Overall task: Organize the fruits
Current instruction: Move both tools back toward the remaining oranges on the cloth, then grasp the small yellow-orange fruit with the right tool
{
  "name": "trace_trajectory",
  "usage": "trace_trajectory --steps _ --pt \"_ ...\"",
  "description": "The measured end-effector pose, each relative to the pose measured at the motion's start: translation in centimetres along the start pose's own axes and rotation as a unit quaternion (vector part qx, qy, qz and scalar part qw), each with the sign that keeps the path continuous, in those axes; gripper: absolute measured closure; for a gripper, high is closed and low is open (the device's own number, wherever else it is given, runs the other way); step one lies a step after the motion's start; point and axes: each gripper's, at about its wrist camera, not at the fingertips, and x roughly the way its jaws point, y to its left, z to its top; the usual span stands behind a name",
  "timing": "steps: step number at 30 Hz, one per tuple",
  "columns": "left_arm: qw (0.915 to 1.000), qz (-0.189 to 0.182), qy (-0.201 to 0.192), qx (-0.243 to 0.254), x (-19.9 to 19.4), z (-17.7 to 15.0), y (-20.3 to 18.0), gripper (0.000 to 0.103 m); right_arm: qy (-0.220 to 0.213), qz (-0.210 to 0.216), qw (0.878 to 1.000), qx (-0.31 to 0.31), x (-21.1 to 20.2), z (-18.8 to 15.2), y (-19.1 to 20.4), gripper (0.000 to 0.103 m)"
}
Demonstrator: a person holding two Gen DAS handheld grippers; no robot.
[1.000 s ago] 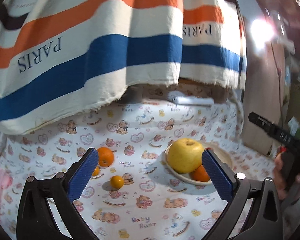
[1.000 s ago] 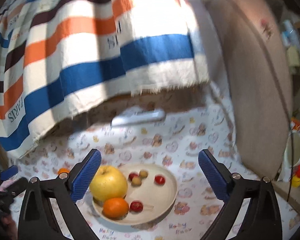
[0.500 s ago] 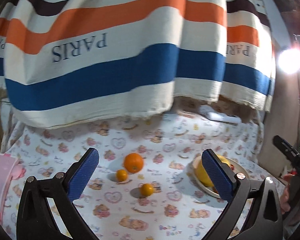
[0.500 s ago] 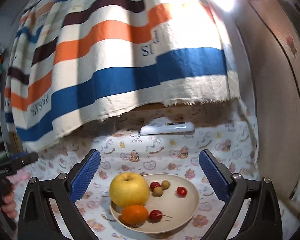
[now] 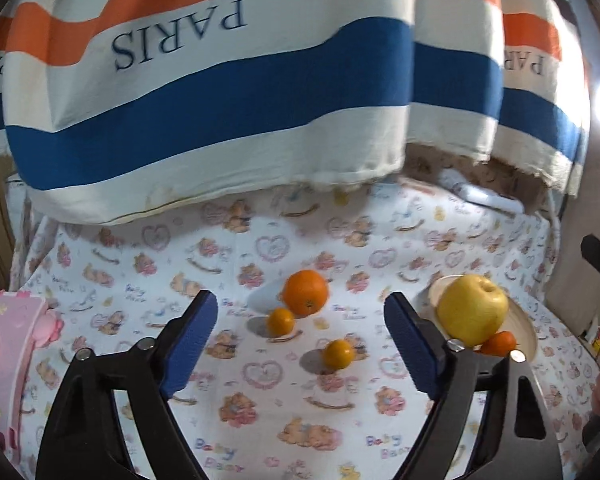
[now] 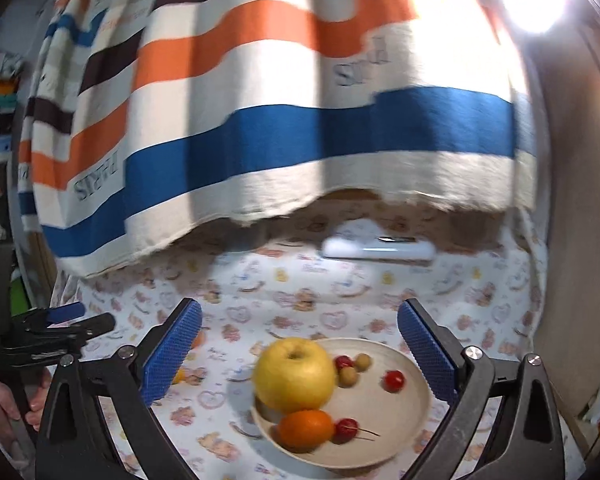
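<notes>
In the left wrist view my left gripper (image 5: pixel 300 336) is open and empty above the bear-print cloth. Between its fingers lie a large orange (image 5: pixel 305 293) and two small oranges, one (image 5: pixel 281 321) touching the large one and one (image 5: pixel 338 353) nearer. A beige plate (image 5: pixel 524 330) to the right holds a yellow apple (image 5: pixel 472 310) and an orange (image 5: pixel 499 343). In the right wrist view my right gripper (image 6: pixel 298 350) is open and empty over the plate (image 6: pixel 412 412), which holds the apple (image 6: pixel 295 374), an orange (image 6: pixel 306 429), red cherries (image 6: pixel 393 381) and small brown fruits (image 6: pixel 348 376).
A striped PARIS cloth (image 5: pixel 252 80) hangs over the back of the table. A white flat object (image 6: pixel 378 249) lies under its edge. A pink box (image 5: pixel 4 344) stands at the left. A brown wall (image 6: pixel 576 240) closes the right side. The other gripper (image 6: pixel 32 340) shows at far left.
The left gripper has swung left and closer to the loose oranges, so they now sit between its fingers. The right gripper has moved closer to the plate.
</notes>
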Motion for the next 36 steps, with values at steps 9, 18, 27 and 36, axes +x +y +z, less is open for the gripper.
trace_trajectory --steps 9,18,27,36 --pt "0.9989 0.014 -0.008 -0.044 -0.2 0.2 2.8 0.033 0.05 0.063 0.997 -0.007 5.0 0.6 6.0 0.018" --pt "0.9974 0.028 -0.007 -0.066 0.1 0.2 3.9 0.033 0.191 0.132 0.973 -0.017 12.3 -2.8 10.7 0.037" --pt "0.9975 0.042 -0.009 -0.056 0.0 0.2 3.8 0.033 0.248 0.111 0.961 -0.045 15.7 -6.2 12.7 0.04" --pt "0.9975 0.047 -0.007 -0.051 0.0 0.3 3.8 0.033 0.274 0.106 0.955 -0.037 17.7 -8.1 13.3 0.045"
